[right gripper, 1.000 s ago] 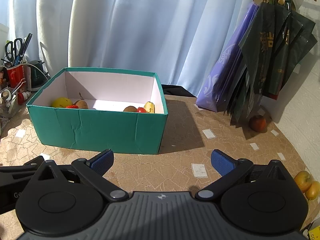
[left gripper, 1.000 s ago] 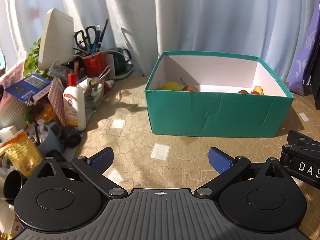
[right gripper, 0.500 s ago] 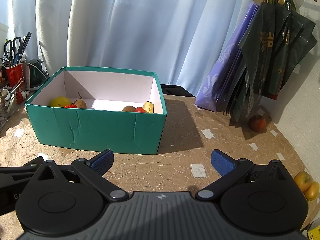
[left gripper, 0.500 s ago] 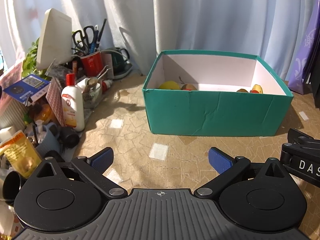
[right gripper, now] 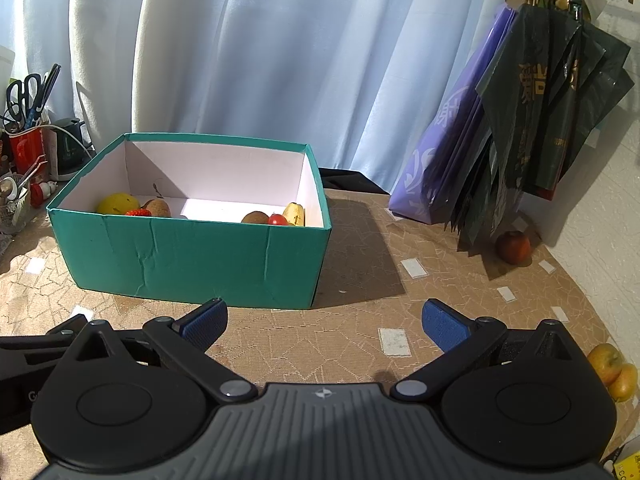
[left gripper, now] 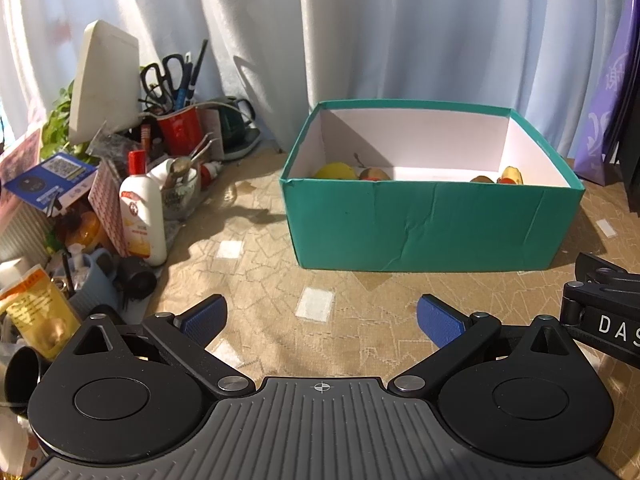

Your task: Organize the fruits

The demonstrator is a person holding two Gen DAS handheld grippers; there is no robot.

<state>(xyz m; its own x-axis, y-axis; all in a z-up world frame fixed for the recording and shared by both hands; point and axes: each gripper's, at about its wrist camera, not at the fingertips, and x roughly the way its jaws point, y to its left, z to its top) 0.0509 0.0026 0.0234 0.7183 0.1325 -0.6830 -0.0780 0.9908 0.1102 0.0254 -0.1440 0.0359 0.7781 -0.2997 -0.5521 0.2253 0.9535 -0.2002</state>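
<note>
The left hand-held gripper (left gripper: 320,316) is spread wide, its blue pads (left gripper: 204,316) apart and holding nothing, hovering above the patterned counter (left gripper: 260,280) short of the box. The right hand-held gripper (right gripper: 324,320) is likewise spread wide and empty, its fingertips just in front of the near wall of the teal box (right gripper: 192,256). That open box stands on the counter ahead of both grippers, white inside. In its left end lie a yellow fruit (right gripper: 118,203), a strawberry (right gripper: 139,213) and a brown pear (right gripper: 158,207); in its right end lie a kiwi (right gripper: 255,217), a small red fruit (right gripper: 277,219) and a banana (right gripper: 294,213). Outside the box, a red apple (right gripper: 513,247) sits well to the right beneath hanging bags (right gripper: 552,112), and two yellow-orange fruits (right gripper: 612,370) rest at the counter's right edge near the right gripper. A red cup of scissors and pens (left gripper: 179,128) and a white bottle (left gripper: 142,216) crowd the left side.
</note>
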